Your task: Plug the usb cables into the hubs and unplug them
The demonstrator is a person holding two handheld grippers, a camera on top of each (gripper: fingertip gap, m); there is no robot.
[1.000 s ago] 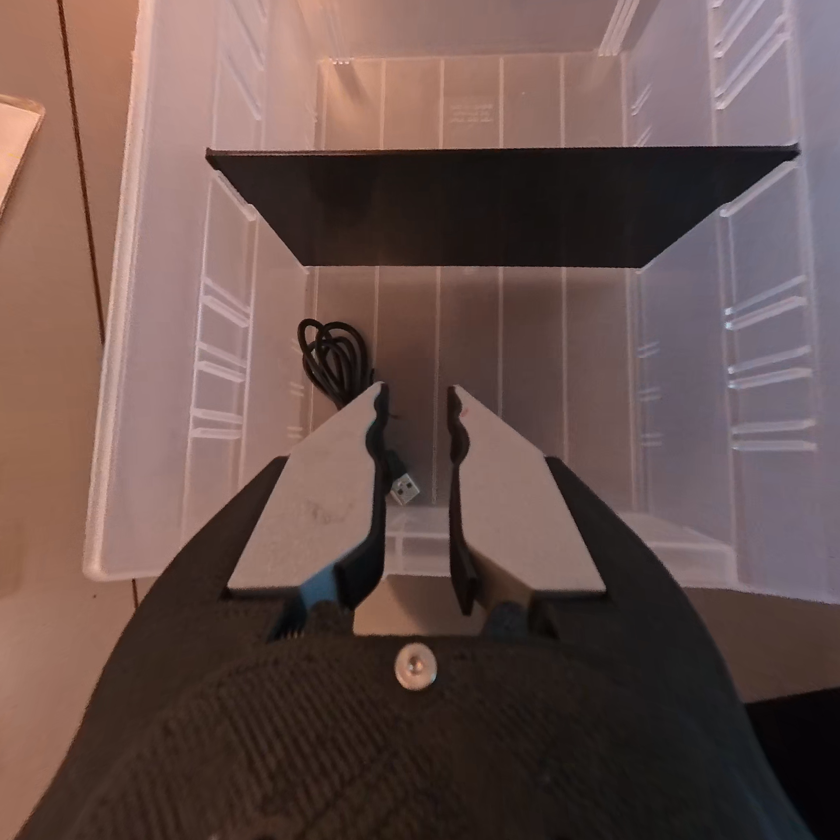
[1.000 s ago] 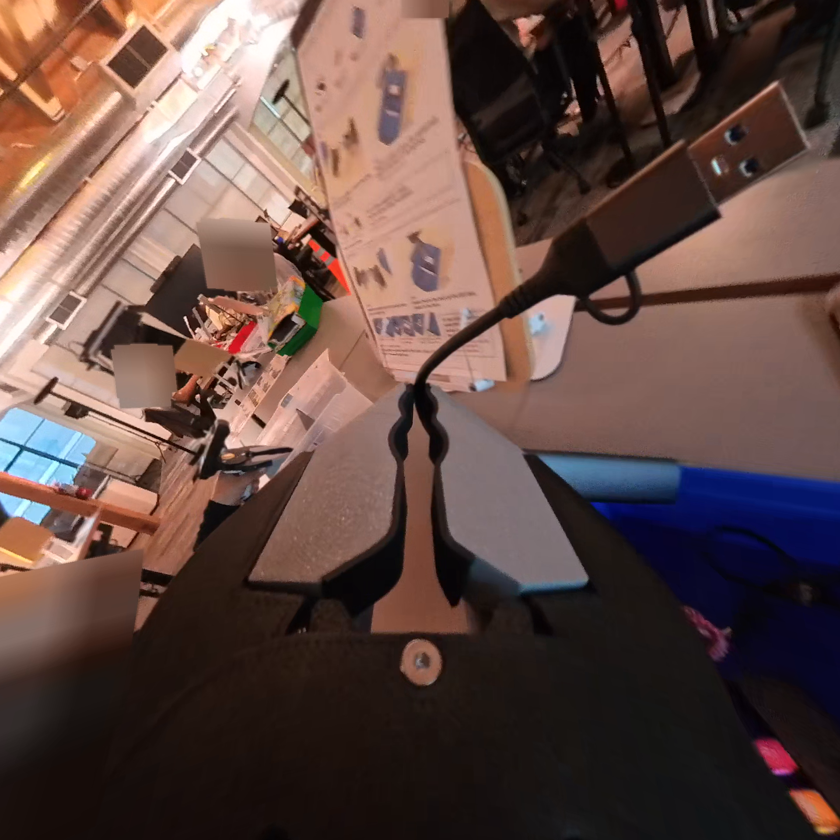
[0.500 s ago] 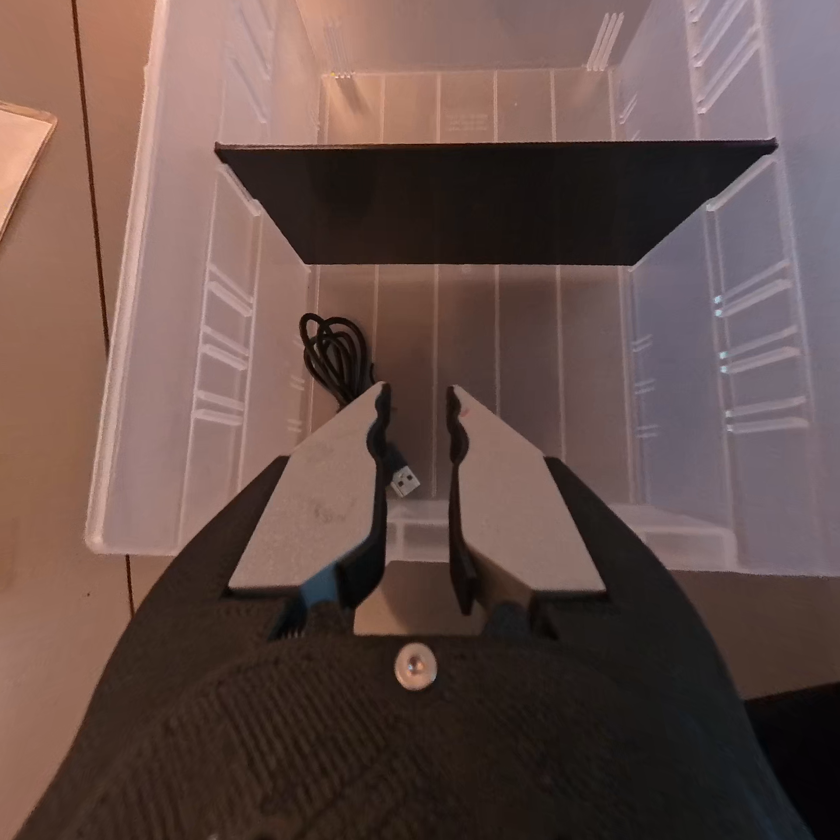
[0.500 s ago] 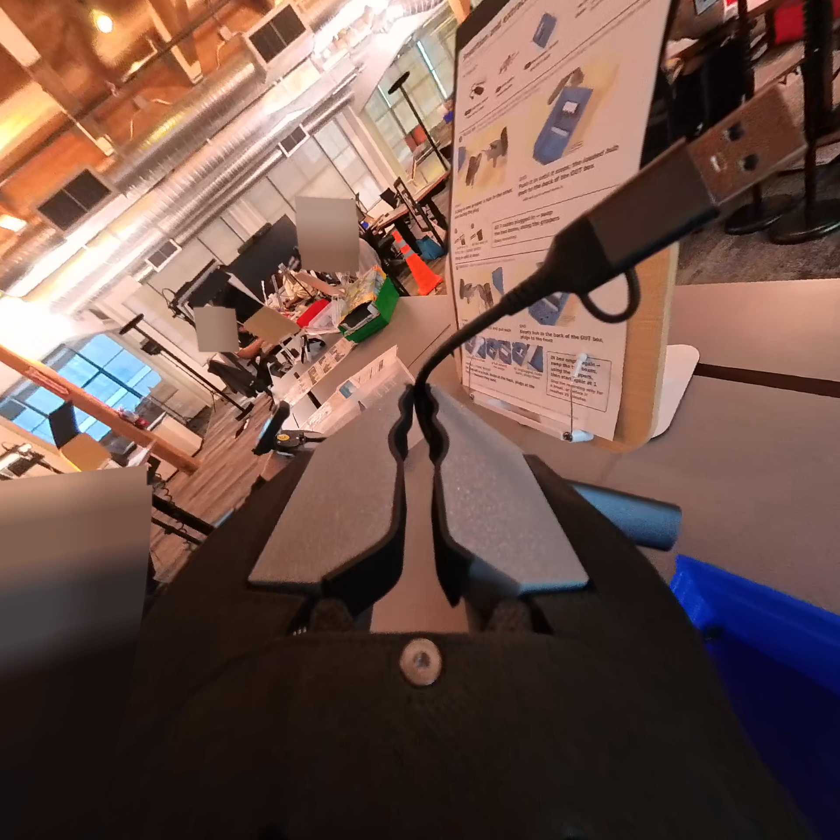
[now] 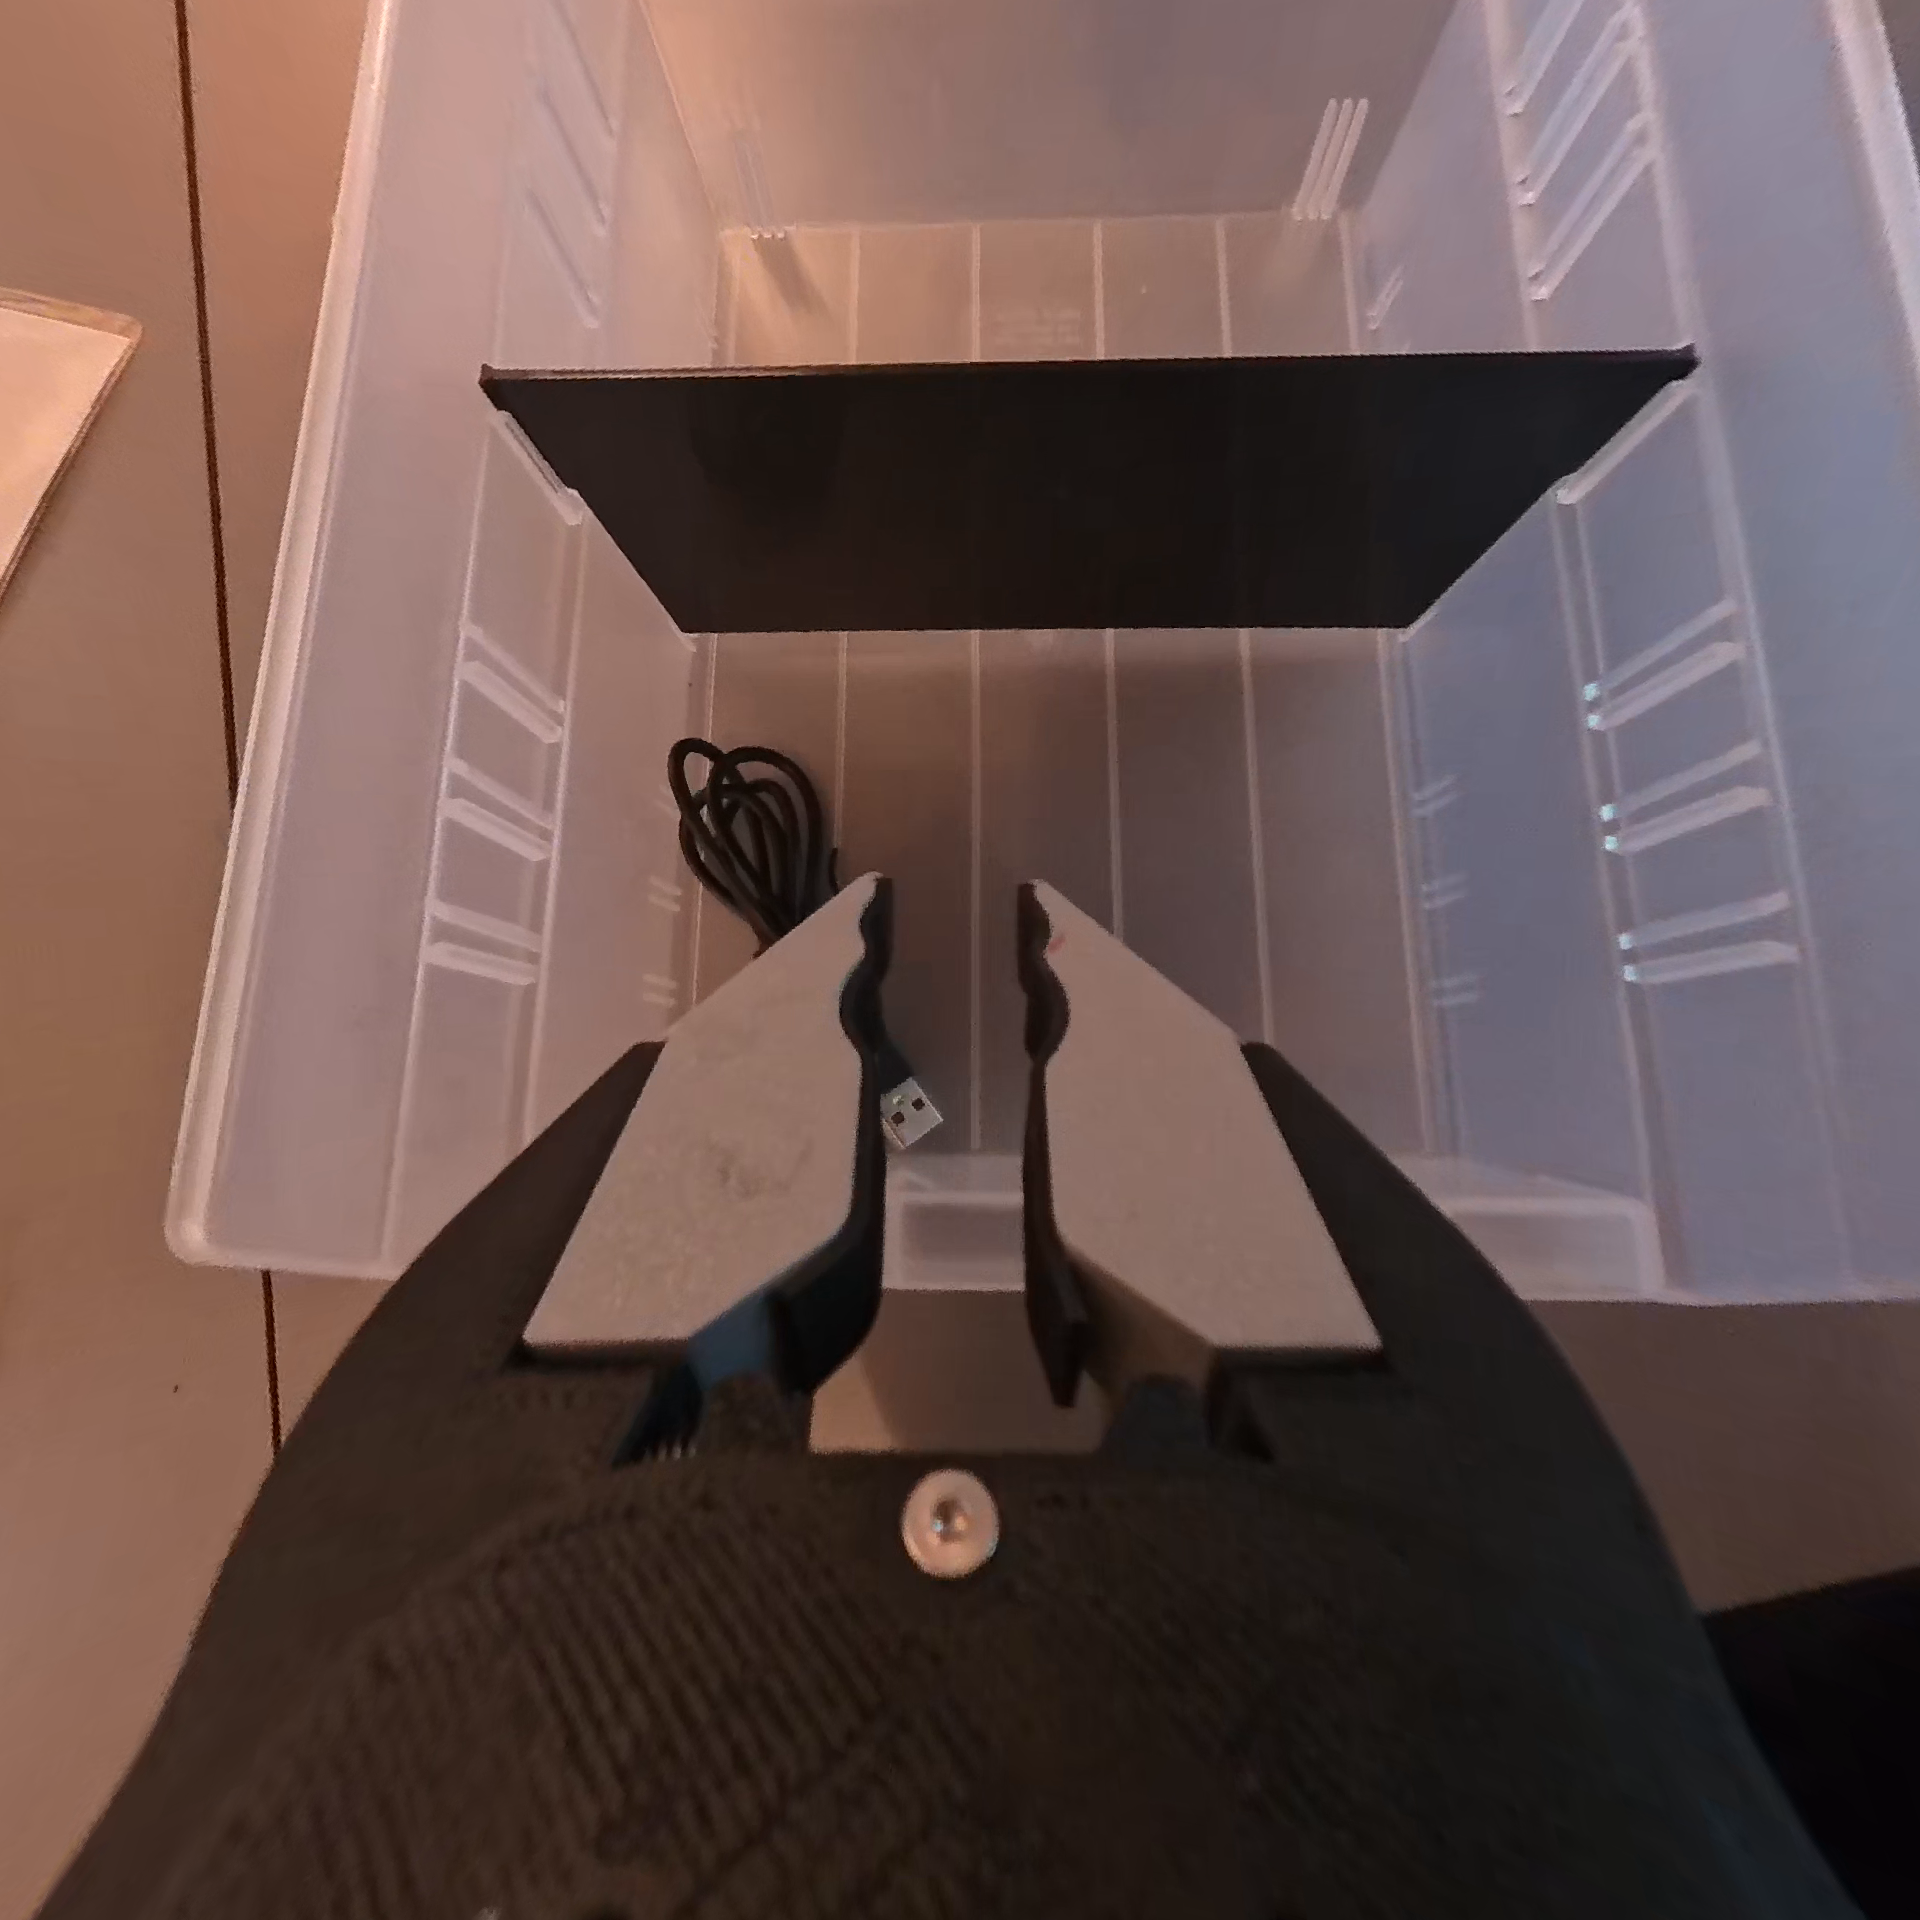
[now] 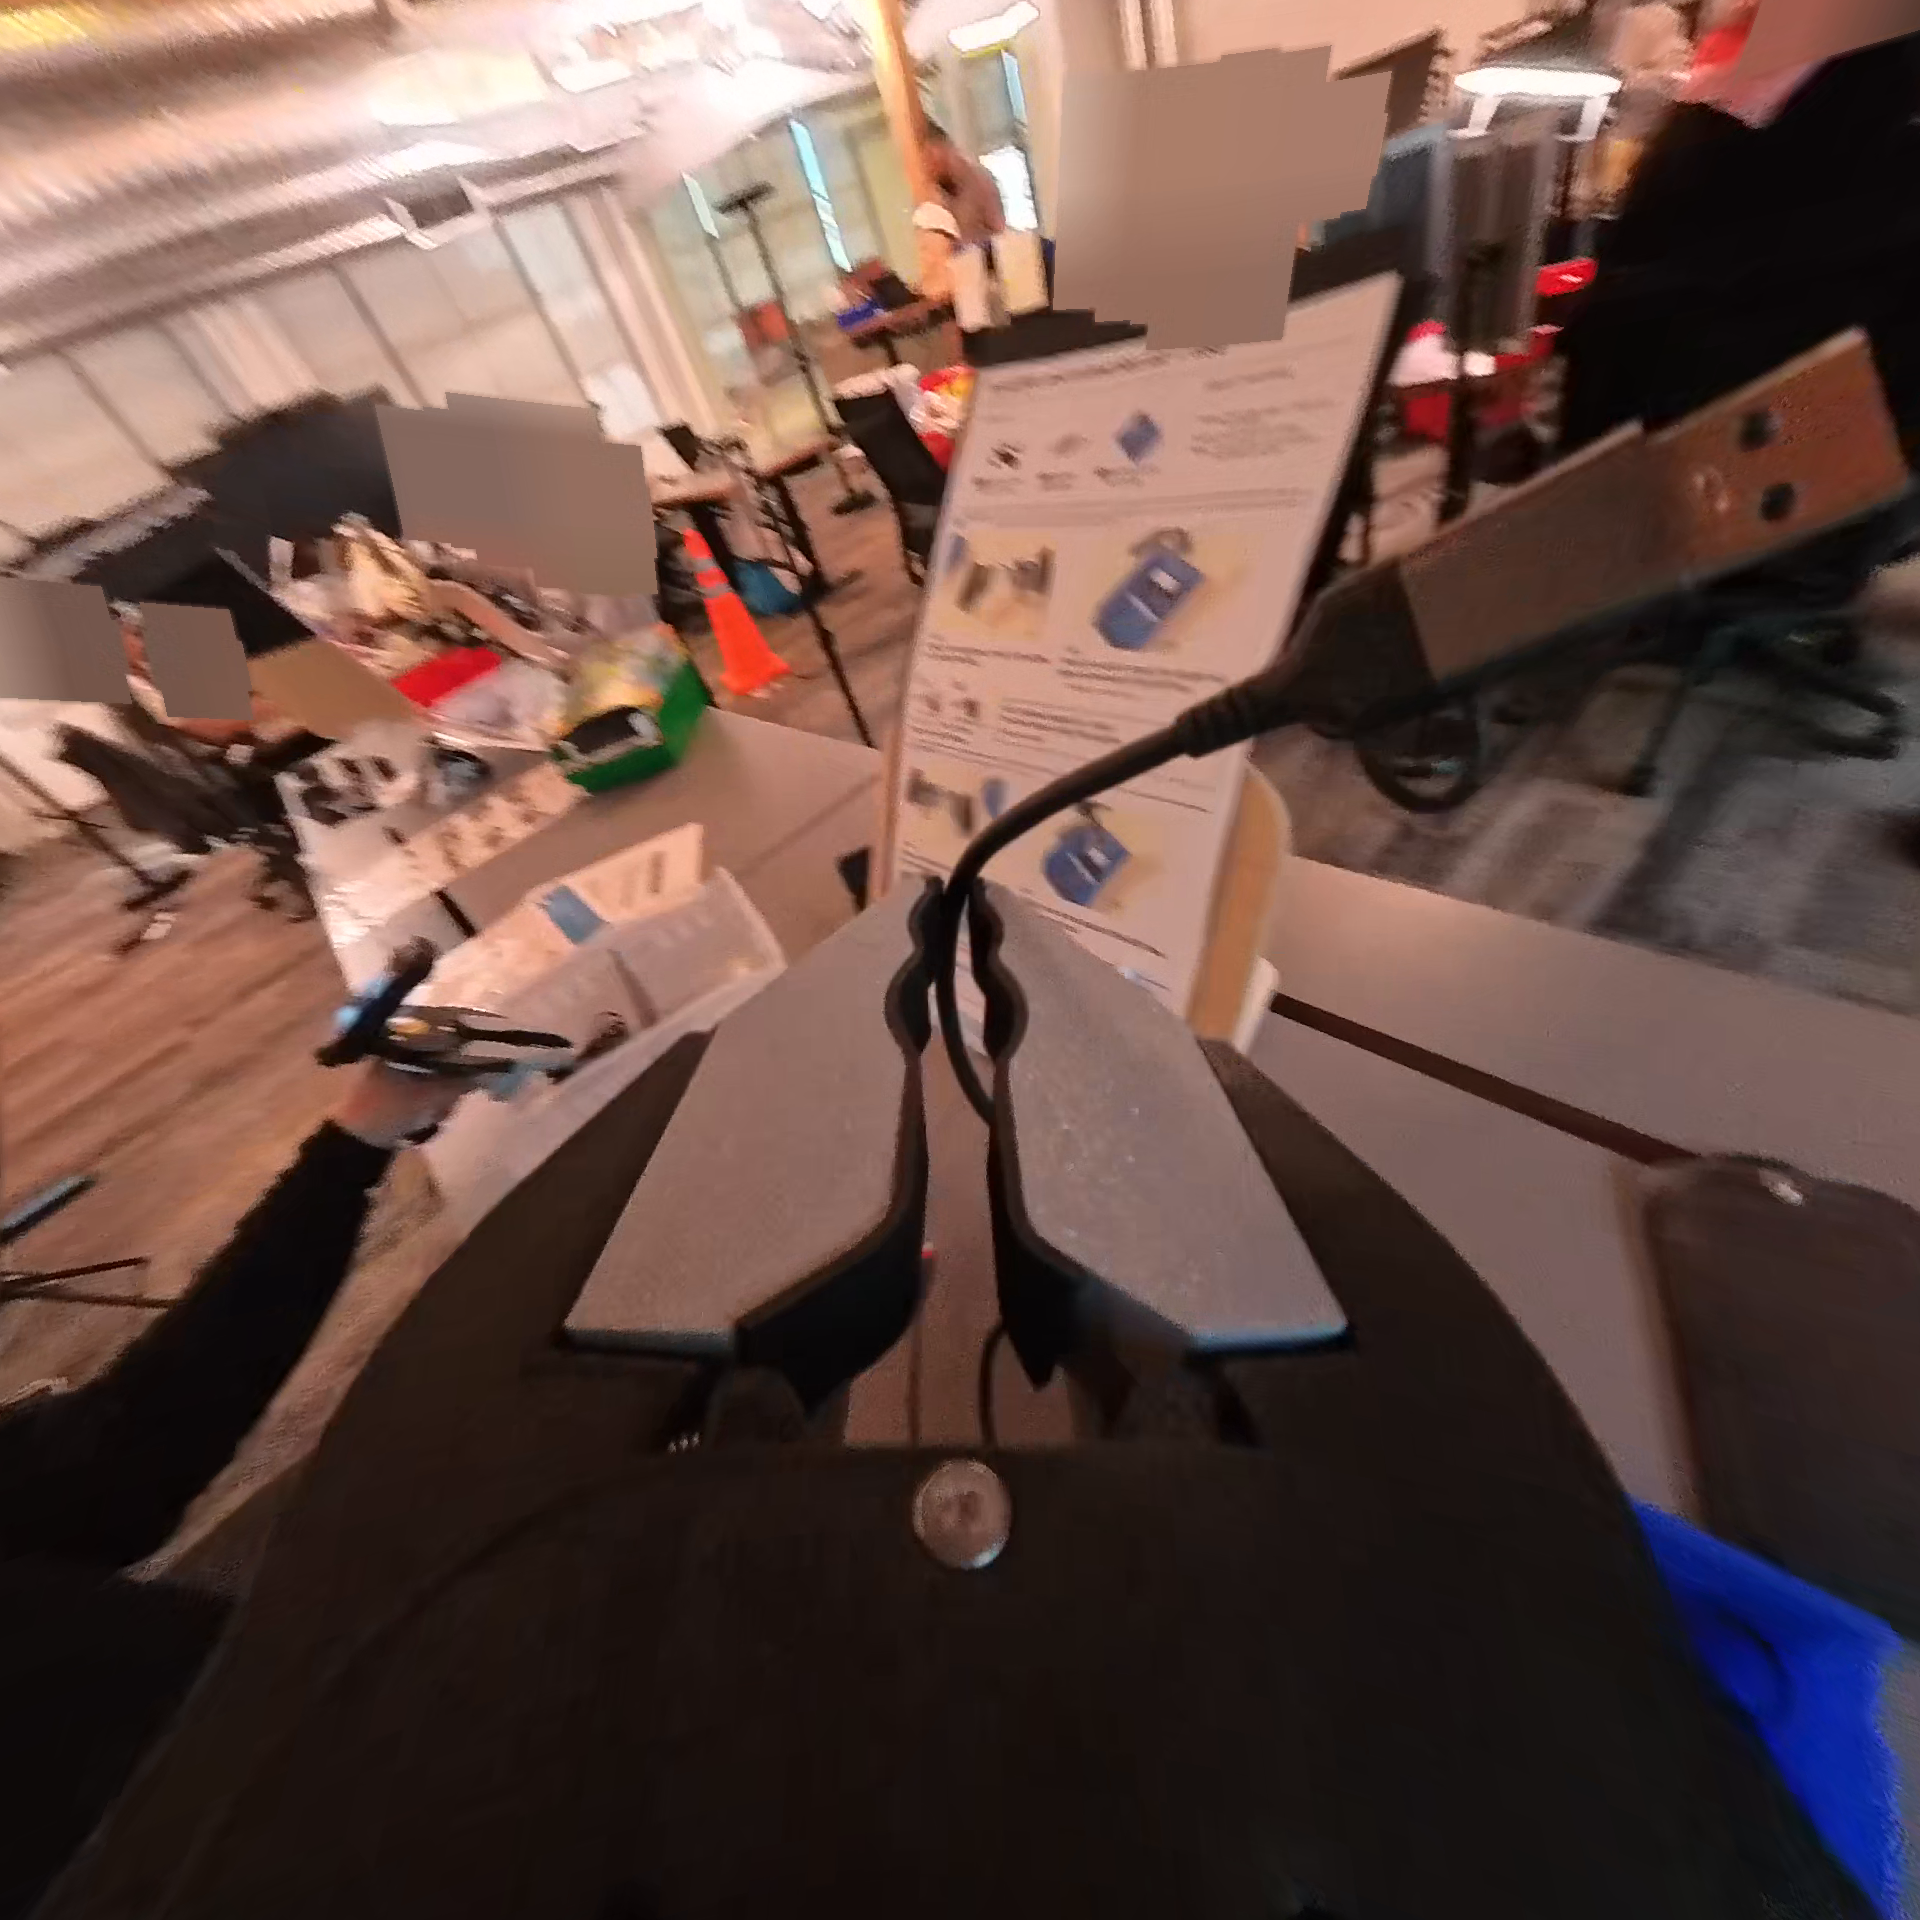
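In the left wrist view my left gripper [image 5: 954,894] is open and empty, hovering over a clear plastic bin [image 5: 343,727]. A coiled black USB cable [image 5: 743,831] lies on the bin floor at the left, its metal plug [image 5: 912,1110] showing between my fingers. In the right wrist view my right gripper [image 6: 951,904] is shut on a black USB cable [image 6: 1049,800], held in the air. Its plug [image 6: 1652,520] sticks out to the upper right. No hub is in view.
A black divider panel [image 5: 1039,499] crosses the clear bin. A paper sheet [image 5: 42,416] lies on the table at the left. In the right wrist view an instruction board [image 6: 1122,644] stands on the table, a blue bin [image 6: 1787,1683] sits at lower right, and a sleeved arm [image 6: 208,1278] is at left. Left tips to right tips: about 75 centimetres.
The left gripper has drifted slightly left over the bin, still open. The right gripper has swung round with the cable, so the room and the board have shifted in its view.
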